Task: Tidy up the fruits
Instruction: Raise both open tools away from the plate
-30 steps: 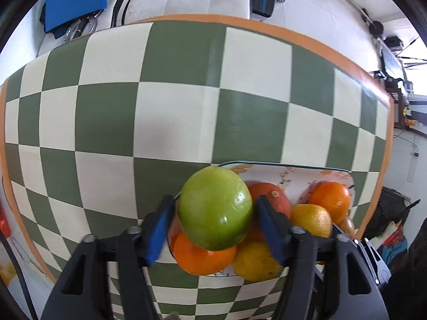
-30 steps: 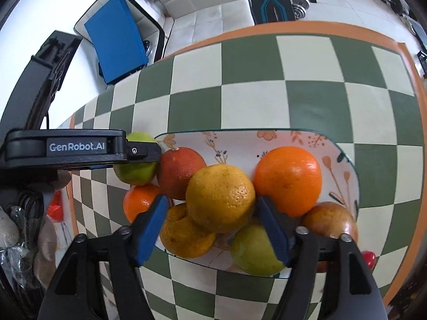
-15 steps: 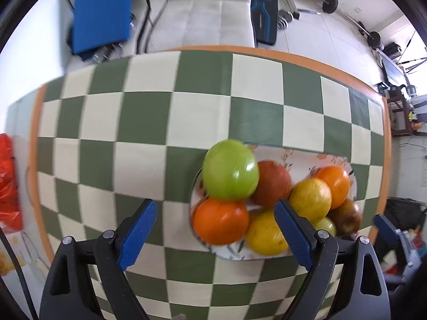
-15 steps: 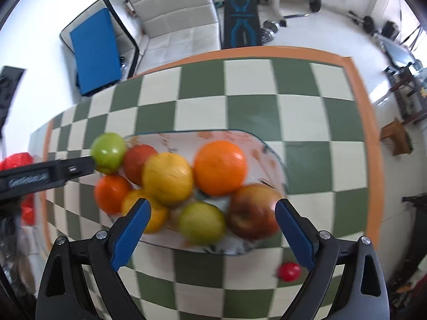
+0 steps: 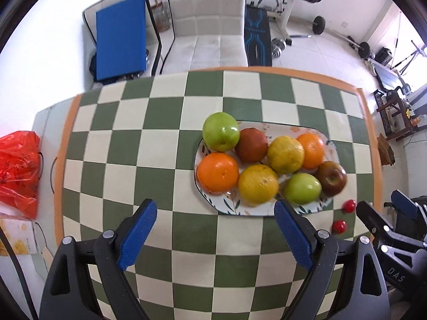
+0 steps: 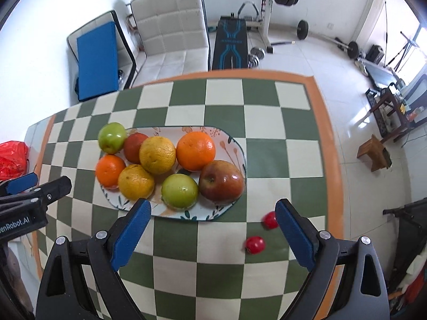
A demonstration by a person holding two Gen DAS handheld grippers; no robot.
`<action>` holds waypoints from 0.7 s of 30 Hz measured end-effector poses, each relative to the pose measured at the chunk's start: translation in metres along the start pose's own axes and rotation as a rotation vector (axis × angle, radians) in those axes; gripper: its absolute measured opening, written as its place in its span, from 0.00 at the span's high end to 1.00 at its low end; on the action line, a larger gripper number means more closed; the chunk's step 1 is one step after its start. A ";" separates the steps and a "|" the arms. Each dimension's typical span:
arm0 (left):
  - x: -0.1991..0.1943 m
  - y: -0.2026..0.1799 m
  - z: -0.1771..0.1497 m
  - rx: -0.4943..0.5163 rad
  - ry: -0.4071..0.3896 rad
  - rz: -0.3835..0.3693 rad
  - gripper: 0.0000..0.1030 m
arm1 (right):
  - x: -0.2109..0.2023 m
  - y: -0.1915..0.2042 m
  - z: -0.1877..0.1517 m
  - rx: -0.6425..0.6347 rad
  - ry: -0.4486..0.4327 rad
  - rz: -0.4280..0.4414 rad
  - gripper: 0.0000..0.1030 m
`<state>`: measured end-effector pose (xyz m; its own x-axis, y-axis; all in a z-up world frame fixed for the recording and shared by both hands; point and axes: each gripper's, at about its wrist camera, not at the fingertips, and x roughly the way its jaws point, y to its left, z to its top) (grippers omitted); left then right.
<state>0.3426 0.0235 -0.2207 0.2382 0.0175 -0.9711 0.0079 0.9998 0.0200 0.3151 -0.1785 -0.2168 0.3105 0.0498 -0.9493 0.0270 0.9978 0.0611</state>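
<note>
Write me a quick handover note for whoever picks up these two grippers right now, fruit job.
Left gripper: open, holding nothing, raised above the table near the plate's near edge.
Right gripper: open, holding nothing, raised over the plate's right end.
Plate: holds eight fruits, among them a green apple perched at its far left rim and a red apple at the right end.
Left to do, probably: two small red fruits lie on the checked tablecloth, right of the plate. The right gripper is nearest them.
</note>
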 end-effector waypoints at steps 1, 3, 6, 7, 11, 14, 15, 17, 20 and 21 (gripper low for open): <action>-0.008 -0.001 -0.005 -0.001 -0.014 -0.003 0.13 | -0.009 0.000 -0.003 -0.003 -0.011 -0.001 0.07; -0.023 -0.004 -0.013 -0.001 -0.041 -0.013 0.13 | -0.025 -0.002 -0.008 -0.003 -0.034 -0.003 0.07; -0.042 -0.008 -0.024 0.011 -0.073 -0.022 0.13 | -0.051 -0.005 -0.019 0.001 -0.063 0.000 0.07; -0.048 -0.009 -0.026 0.013 -0.081 -0.023 0.13 | -0.058 -0.005 -0.022 0.003 -0.070 0.009 0.07; -0.072 -0.011 -0.038 0.010 -0.128 -0.034 0.13 | -0.088 -0.004 -0.034 -0.007 -0.113 0.003 0.07; -0.091 -0.011 -0.048 0.011 -0.169 -0.033 0.13 | -0.109 -0.006 -0.042 -0.003 -0.140 0.008 0.07; -0.096 -0.012 -0.051 0.012 -0.180 -0.034 0.13 | -0.115 -0.006 -0.044 -0.002 -0.147 0.008 0.07; -0.108 -0.013 -0.058 0.016 -0.202 -0.033 0.13 | -0.129 -0.008 -0.049 0.005 -0.166 0.012 0.07; -0.123 -0.014 -0.068 0.020 -0.222 -0.036 0.13 | -0.152 -0.010 -0.057 0.009 -0.196 0.017 0.07; -0.128 -0.015 -0.072 0.020 -0.228 -0.037 0.13 | -0.156 -0.010 -0.058 0.010 -0.201 0.021 0.07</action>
<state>0.2422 0.0071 -0.1142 0.4508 -0.0251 -0.8922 0.0392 0.9992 -0.0083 0.2111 -0.1936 -0.0868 0.4946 0.0592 -0.8671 0.0279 0.9961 0.0839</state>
